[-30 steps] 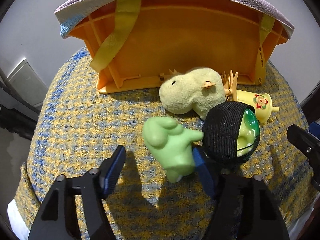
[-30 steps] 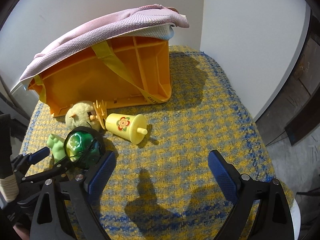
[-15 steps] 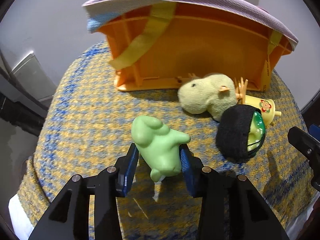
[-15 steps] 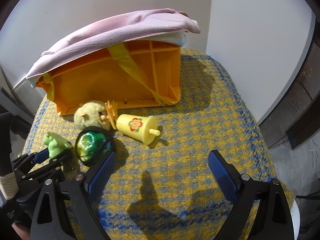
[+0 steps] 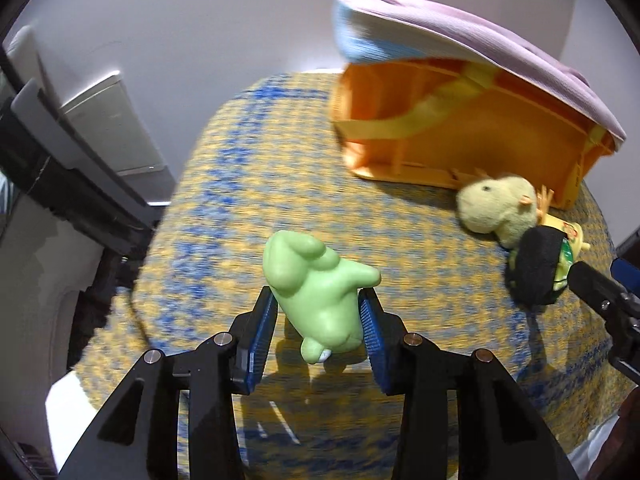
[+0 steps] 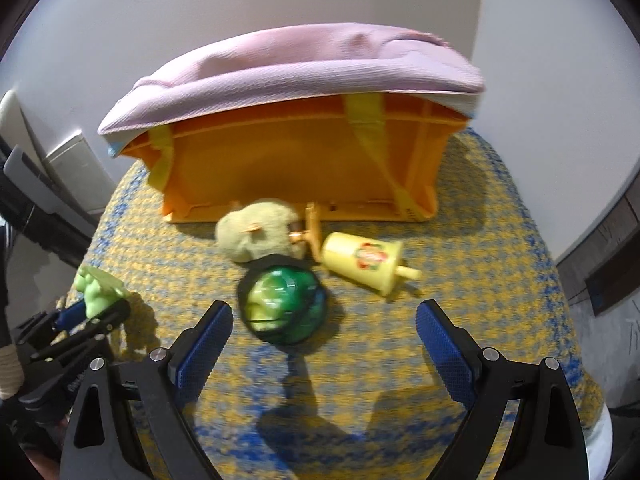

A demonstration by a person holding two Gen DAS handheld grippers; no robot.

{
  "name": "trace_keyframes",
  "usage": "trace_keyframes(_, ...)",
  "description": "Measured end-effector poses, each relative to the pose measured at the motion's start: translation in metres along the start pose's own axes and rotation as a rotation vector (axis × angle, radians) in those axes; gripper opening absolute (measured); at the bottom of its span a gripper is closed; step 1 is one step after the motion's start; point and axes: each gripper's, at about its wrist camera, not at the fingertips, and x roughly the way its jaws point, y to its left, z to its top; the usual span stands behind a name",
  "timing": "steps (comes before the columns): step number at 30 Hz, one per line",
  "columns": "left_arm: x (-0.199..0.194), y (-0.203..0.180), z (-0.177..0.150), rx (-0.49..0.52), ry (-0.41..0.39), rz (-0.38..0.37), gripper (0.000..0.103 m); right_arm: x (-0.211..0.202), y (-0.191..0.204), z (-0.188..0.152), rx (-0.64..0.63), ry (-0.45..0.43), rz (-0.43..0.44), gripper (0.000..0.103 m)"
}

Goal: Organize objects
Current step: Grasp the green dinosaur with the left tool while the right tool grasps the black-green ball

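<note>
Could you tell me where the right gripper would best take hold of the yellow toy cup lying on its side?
Probably across the yellow cup's tapered barrel, coming down from above with the right gripper. It lies on its side with a thin stub at one end, and the barrel is its broadest, steadiest part.

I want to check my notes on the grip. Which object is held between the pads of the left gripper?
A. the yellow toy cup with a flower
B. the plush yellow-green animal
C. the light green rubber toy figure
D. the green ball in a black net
C: the left gripper has its blue pads pressed on both sides of the light green rubber toy figure.
</note>
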Motion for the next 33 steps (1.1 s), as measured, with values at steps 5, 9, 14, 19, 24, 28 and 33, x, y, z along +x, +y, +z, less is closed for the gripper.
trace_keyframes(5, -0.004, 0.014, -0.001, -0.025, -0.016, 0.014, 0.041, 0.013, 0.017, 0.002, -0.020, 0.030, -0.004, 0.093)
trace_keyframes(9, -0.008, 0.018, -0.007, -0.031, -0.014, 0.002, 0.041, 0.023, 0.023, 0.004, -0.027, 0.045, -0.024, 0.093)
trace_keyframes(14, -0.002, 0.021, -0.005, -0.034, -0.005, -0.011, 0.041, 0.035, 0.026, 0.004, -0.024, 0.070, -0.036, 0.093)
trace_keyframes(19, 0.004, 0.021, -0.004, -0.035, 0.005, -0.013, 0.041, 0.047, 0.031, 0.004, -0.029, 0.098, -0.032, 0.075)
trace_keyframes(24, 0.006, 0.019, -0.004, -0.038, 0.007, -0.016, 0.041, 0.047, 0.030, 0.005, -0.039, 0.089, -0.043, 0.063)
trace_keyframes(28, 0.002, 0.012, -0.004, -0.023, 0.000, -0.017, 0.041, 0.041, 0.026, 0.003, -0.033, 0.081, -0.044, 0.063)
trace_keyframes(33, -0.006, 0.003, -0.003, -0.012, -0.012, -0.026, 0.041, 0.024, 0.019, 0.002, -0.035, 0.057, -0.053, 0.062)
